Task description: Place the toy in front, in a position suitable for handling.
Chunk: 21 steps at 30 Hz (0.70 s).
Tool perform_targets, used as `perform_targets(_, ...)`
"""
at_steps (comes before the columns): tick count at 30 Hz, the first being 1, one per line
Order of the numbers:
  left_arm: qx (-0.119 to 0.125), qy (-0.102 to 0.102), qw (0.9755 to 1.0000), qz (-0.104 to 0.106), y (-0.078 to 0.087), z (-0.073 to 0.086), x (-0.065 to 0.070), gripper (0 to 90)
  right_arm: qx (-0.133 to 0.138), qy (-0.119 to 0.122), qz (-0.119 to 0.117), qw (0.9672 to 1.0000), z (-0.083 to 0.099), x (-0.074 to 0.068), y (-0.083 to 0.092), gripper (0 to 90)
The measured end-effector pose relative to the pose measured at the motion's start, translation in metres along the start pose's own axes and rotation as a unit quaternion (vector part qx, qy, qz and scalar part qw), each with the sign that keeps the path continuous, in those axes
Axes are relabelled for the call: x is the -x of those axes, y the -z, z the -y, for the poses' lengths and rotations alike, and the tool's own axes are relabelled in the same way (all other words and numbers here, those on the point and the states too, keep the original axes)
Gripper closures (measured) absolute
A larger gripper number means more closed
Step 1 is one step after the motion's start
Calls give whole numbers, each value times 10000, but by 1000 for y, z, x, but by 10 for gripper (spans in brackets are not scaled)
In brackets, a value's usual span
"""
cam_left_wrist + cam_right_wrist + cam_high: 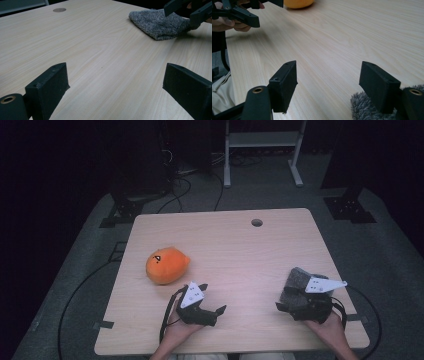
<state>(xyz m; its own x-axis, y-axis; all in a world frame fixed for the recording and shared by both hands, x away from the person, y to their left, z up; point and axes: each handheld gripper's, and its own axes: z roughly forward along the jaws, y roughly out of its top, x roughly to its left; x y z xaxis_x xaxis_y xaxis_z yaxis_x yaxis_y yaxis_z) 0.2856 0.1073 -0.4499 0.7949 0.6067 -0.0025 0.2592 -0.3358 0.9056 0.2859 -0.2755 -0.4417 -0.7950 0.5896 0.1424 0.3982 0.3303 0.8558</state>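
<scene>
One orange plush toy (167,265) lies at left, one grey sock (296,287) at right; left gripper (212,298) and right gripper (281,301) gape, holding nothing.

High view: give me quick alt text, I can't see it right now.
A person's two hands hold black grippers over a light wooden table: the left gripper sits open near an orange plush toy, and the right gripper rests by a grey knitted sock.
</scene>
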Motion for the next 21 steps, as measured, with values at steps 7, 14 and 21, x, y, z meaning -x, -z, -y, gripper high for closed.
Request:
perform_targets(7,30,-58,9999,-130,3,-4,-4,55,-20,-45,-22,10000,1,1,-1,288)
perform_targets(14,168,-36,9991,-392,18,-16,-22,54,-4,-50,-18,10000,2,1,0,288)
perform_targets(21,477,147,9943,-940,46,-23,-57,54,20,-123,-6,9999,2,2,1,288)
